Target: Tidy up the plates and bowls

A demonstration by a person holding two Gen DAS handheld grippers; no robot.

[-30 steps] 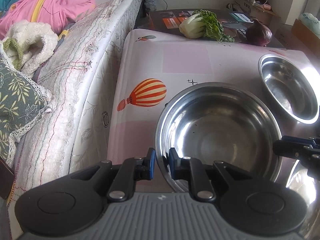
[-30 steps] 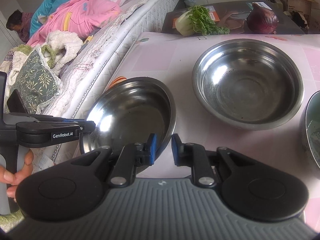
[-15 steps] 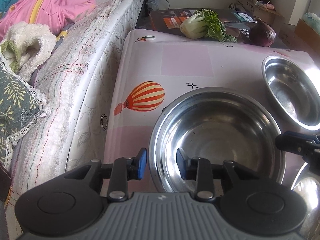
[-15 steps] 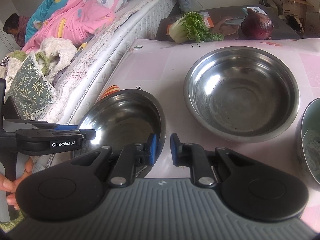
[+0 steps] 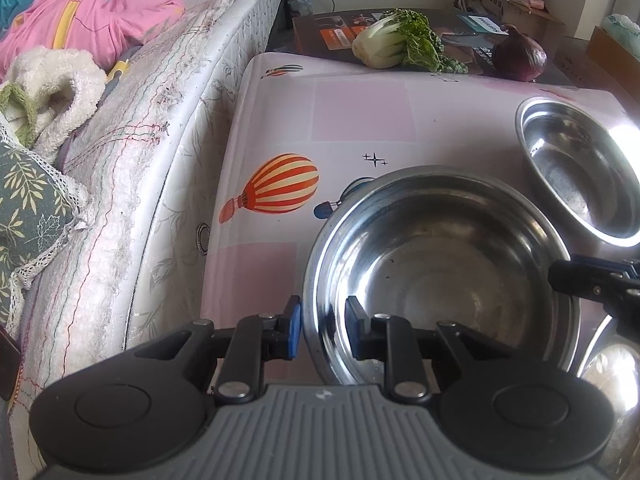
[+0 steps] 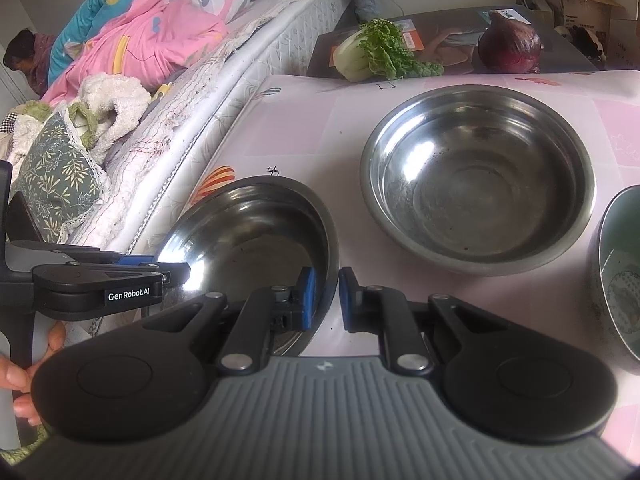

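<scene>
A steel bowl (image 5: 440, 272) sits on the pink tablecloth, near its left front; it also shows in the right wrist view (image 6: 256, 236). My left gripper (image 5: 322, 326) is open, its fingers on either side of the bowl's near-left rim without clamping it. My right gripper (image 6: 326, 298) is shut on the same bowl's right rim. A second, larger steel bowl (image 6: 476, 176) stands apart at the right; it also shows in the left wrist view (image 5: 580, 172). A green bowl (image 6: 620, 276) is cut off at the right edge.
A mattress edge (image 5: 132, 184) runs close along the table's left side, with a patterned cushion (image 5: 28, 204) on it. Bok choy (image 6: 376, 56) and a red cabbage (image 6: 510, 42) lie on a dark surface behind the table. A shiny steel vessel (image 5: 616, 376) is at lower right.
My left gripper has opened from shut on the bowl's rim. The bowl has come down from a tilt to rest flatter on the table. My right gripper stays clamped on the rim.
</scene>
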